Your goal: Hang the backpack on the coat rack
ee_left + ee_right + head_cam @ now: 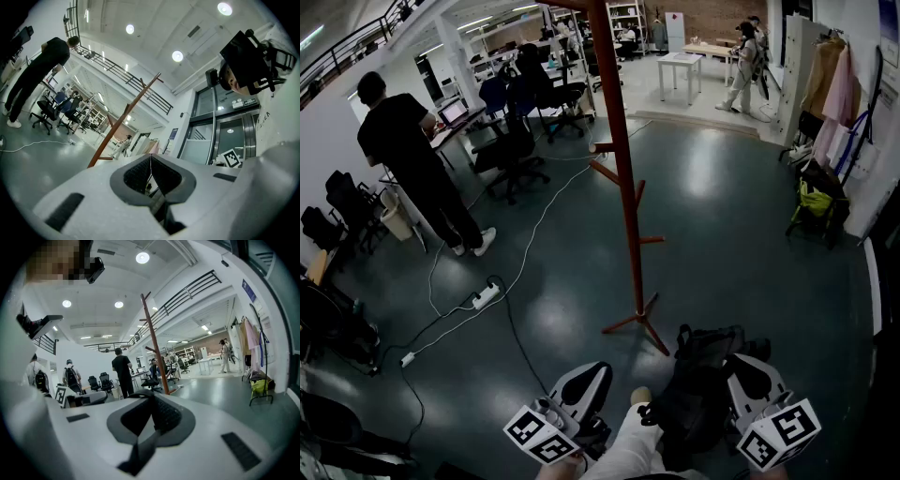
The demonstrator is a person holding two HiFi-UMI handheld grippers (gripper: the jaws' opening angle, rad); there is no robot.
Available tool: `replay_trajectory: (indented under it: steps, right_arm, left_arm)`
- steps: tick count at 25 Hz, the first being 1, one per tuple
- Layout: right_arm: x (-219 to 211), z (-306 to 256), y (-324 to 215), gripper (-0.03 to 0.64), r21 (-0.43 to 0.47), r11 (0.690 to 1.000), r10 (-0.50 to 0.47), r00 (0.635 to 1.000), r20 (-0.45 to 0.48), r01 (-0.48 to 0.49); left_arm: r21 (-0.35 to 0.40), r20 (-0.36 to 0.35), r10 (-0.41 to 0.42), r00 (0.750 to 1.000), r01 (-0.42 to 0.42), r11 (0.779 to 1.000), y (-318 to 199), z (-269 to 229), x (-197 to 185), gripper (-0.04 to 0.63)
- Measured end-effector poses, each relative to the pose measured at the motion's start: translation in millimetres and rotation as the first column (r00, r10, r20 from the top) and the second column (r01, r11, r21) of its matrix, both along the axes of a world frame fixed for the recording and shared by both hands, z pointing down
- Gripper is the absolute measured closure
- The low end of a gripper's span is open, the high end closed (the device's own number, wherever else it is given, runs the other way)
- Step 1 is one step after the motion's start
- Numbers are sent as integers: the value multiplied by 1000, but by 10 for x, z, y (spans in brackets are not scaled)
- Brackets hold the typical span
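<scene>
The red-brown coat rack (pixel 624 169) stands on the dark floor straight ahead, with short pegs up its pole; it also shows as a rack (pixel 124 124) in the left gripper view and a rack (pixel 153 348) in the right gripper view. A black backpack (pixel 698 389) hangs low at the bottom of the head view, just short of the rack's feet. My right gripper (pixel 750 375) is beside it, and the right gripper (pixel 152 401) is shut on a black backpack strap (pixel 140 451). My left gripper (pixel 586 384) is left of the bag; the left gripper (pixel 151 161) is shut with nothing in it.
A person in black (pixel 412 159) stands at desks on the left. A power strip (pixel 486 296) and cables lie left of the rack. Office chairs (pixel 511 155) stand beyond it. Hung clothes (pixel 830 84) and a green bag (pixel 814 199) are on the right.
</scene>
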State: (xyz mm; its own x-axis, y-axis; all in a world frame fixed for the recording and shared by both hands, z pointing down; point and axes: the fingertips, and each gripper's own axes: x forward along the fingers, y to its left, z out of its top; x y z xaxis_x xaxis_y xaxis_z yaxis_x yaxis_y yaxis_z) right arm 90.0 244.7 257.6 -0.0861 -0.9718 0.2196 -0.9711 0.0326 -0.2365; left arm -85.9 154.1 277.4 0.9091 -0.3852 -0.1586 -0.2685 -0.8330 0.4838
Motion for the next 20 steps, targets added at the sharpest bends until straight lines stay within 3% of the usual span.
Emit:
replay_trajectory:
  steps: [11, 20]
  right_arm:
    - [650, 196, -1004, 588, -51, 999, 12, 1000, -27, -13]
    - [1046, 313, -1980, 588, -93, 995, 29, 998, -51, -34]
  left_arm:
    - [-27, -4, 62, 998, -62, 998, -1090, 143, 790, 584]
    - [-57, -19, 6, 1000, -7, 998, -2034, 222, 819, 584]
